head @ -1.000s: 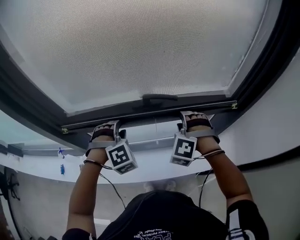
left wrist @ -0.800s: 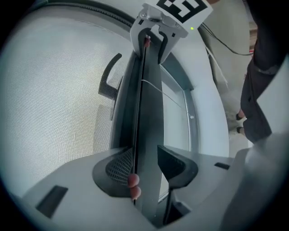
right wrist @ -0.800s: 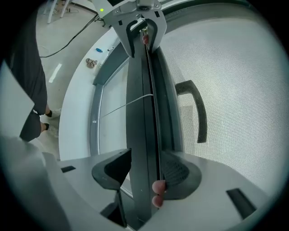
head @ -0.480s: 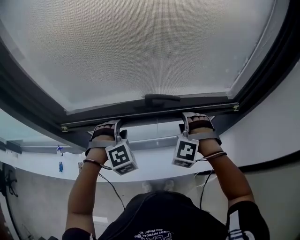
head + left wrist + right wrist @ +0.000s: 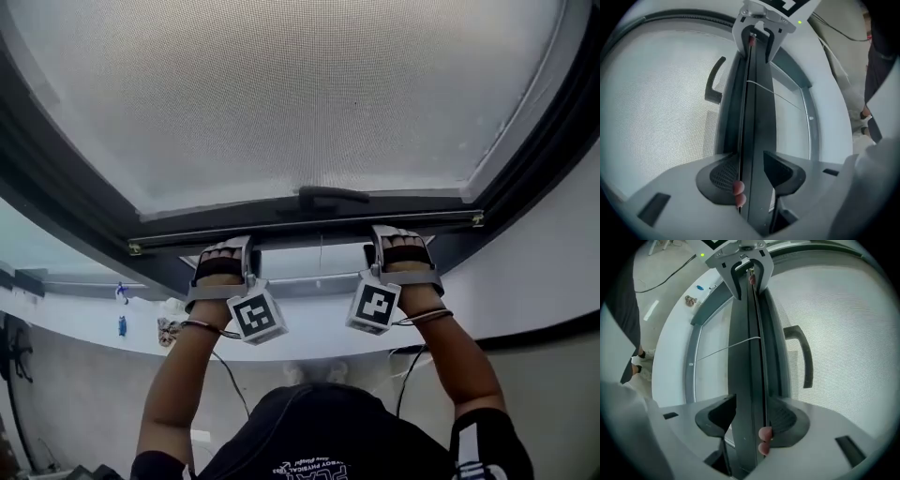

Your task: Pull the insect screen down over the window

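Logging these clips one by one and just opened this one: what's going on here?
A person holds a tool in each hand. The left tool and right tool are both clamped on the dark bottom bar of the insect screen, either side of its handle. The screen fills the frame above the bar; a strip of window shows below it, uncovered.

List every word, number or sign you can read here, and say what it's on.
No text here is readable.
Shirt: white print, upside down, too blurred to read.
Sleeve: white marks, cut off, unreadable.
Left cube, right cube: black-and-white square markers, no letters.
Screen, bar: no print.
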Tool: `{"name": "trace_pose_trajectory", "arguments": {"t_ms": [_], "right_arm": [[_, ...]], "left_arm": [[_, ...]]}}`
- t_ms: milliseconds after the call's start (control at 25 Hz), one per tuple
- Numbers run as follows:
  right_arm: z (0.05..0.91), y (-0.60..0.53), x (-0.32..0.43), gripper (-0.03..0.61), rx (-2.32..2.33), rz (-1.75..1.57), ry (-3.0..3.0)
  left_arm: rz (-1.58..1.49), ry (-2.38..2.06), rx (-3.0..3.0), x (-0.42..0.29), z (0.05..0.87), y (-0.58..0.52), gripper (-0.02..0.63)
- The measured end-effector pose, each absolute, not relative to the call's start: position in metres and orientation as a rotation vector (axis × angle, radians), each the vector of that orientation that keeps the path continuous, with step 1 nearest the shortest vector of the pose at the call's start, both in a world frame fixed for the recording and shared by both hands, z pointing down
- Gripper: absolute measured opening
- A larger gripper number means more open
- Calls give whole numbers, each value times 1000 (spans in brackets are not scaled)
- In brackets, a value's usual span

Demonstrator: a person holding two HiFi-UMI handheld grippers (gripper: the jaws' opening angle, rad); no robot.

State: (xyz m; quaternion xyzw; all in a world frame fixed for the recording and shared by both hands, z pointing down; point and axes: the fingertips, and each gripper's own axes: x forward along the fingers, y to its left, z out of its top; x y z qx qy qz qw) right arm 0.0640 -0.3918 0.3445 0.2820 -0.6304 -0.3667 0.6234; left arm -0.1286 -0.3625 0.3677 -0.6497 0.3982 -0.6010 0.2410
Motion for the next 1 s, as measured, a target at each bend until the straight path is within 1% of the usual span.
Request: {"name": "trace_pose_trajectory", "arguments": {"t_ms": [320, 640, 840, 1000], "right_arm": [[334, -393, 64, 206, 636, -785, -1506], [329, -392, 63, 206, 648, -792, -1529], [313, -377, 67, 206, 746, -797, -1614], [285, -365, 60, 206, 870, -791, -1776]], "left_arm": [[-1680, 1088, -1898, -127, 357, -363, 161], [-1657, 1151, -1806, -133, 354, -365, 160], [-1462, 1379, -1836, -118, 334, -357, 160], [-1219, 1547, -2074, -100, 305, -345, 160]]}}
